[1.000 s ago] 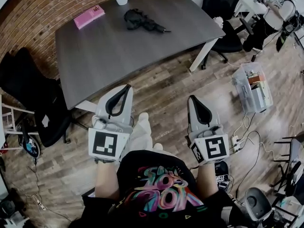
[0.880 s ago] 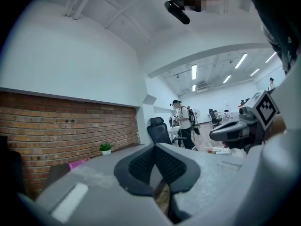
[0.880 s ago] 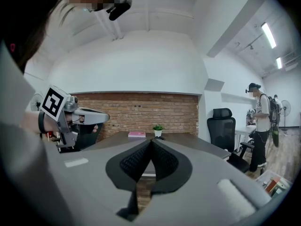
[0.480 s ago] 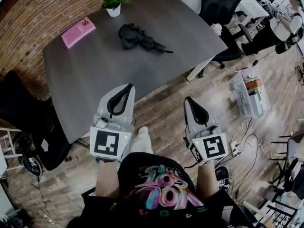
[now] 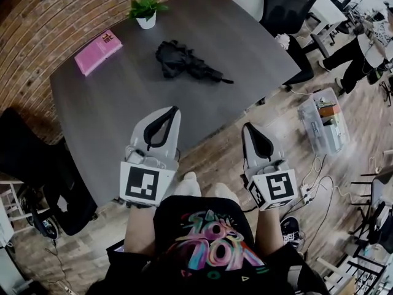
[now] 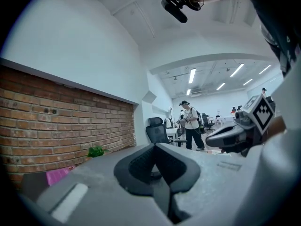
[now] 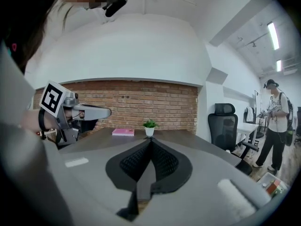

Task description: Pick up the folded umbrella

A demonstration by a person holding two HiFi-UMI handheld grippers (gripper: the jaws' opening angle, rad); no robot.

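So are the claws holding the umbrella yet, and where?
No, nothing is held. The left claw and right claw are both shut and empty; the black folded umbrella lies untouched on the dark grey table.

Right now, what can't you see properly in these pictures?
- Pink book, head view: cover print too small to read.
- Clear bin, head view: contents too small to name.
- Folded umbrella, both gripper views: hidden behind the left tongs and right tongs.

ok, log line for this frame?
phase: pre-grasp | left gripper: shut, empty | right gripper: shut, empty | folded umbrella: lying on table, untouched, ahead of both grippers
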